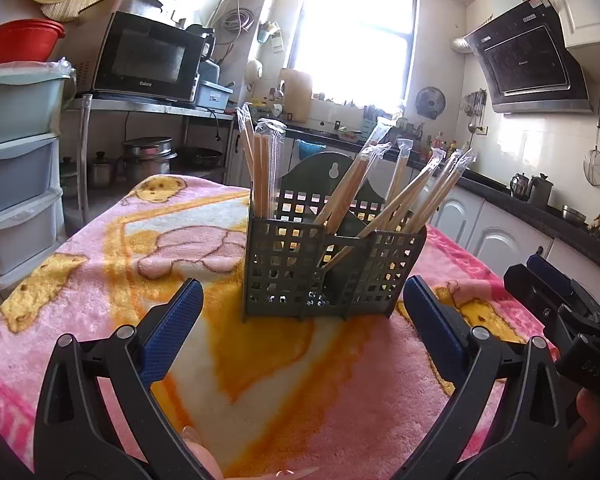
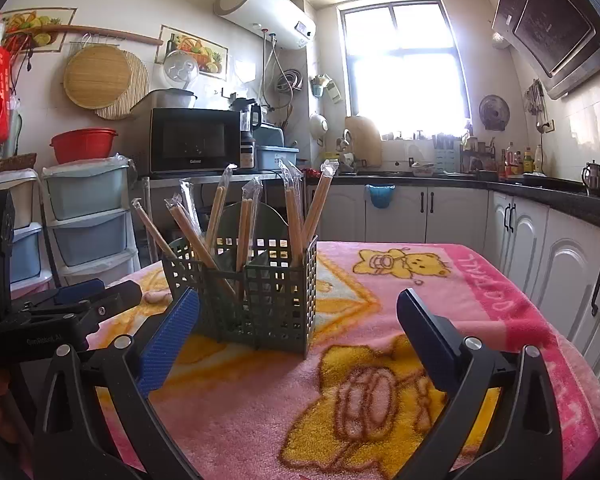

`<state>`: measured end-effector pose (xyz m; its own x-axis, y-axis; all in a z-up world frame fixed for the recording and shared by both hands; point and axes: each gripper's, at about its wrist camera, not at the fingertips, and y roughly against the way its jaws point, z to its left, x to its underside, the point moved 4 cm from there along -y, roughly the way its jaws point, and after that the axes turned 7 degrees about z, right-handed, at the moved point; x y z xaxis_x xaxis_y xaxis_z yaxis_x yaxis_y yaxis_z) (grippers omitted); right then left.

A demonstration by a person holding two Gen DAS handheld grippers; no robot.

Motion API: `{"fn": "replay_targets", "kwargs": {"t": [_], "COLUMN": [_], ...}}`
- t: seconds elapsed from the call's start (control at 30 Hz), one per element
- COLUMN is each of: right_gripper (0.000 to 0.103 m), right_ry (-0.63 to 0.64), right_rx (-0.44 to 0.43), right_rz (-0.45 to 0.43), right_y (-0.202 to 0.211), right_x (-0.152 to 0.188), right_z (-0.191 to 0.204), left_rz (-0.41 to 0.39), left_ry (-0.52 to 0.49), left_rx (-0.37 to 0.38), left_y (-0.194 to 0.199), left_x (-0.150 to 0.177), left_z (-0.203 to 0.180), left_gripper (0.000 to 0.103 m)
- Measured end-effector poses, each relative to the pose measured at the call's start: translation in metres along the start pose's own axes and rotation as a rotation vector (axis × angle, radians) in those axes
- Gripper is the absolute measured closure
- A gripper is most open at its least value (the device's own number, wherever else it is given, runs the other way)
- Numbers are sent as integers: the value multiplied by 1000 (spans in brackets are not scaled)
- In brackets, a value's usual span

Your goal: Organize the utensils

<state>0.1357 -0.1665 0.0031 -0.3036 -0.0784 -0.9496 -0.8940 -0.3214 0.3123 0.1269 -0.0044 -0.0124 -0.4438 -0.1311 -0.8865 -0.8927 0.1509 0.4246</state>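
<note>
A dark green lattice utensil holder (image 1: 332,268) stands upright on the pink blanket-covered table (image 1: 100,264). Several plastic-wrapped wooden chopsticks (image 1: 404,204) stick out of its compartments, some upright at the left (image 1: 260,168), others leaning right. My left gripper (image 1: 302,312) is open and empty, its blue pads just in front of the holder. The holder also shows in the right wrist view (image 2: 260,292) with its chopsticks (image 2: 244,220). My right gripper (image 2: 298,320) is open and empty, with the holder near its left pad (image 2: 168,344). Each gripper appears at the edge of the other's view.
A plastic drawer tower (image 1: 16,168) stands left of the table. White cabinets under a dark counter (image 2: 540,248) run along the right. A microwave (image 2: 194,140) sits on a shelf behind. The blanket (image 2: 380,380) spreads wide to the front right of the holder.
</note>
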Motion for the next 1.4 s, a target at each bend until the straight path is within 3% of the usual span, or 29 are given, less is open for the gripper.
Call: {"fn": "replay_targets", "kwargs": {"t": [1.4], "right_gripper": [7], "right_ry": [2], "right_rx": [7], "right_rz": [-6], "right_y": [2], "right_x": [3], "right_z": [-2], "left_rz": [-4], "left_ry": [-1], "left_rx": [-2], "left_y": [2], "left_x": [0], "left_z": [2], "left_gripper": [10]}}
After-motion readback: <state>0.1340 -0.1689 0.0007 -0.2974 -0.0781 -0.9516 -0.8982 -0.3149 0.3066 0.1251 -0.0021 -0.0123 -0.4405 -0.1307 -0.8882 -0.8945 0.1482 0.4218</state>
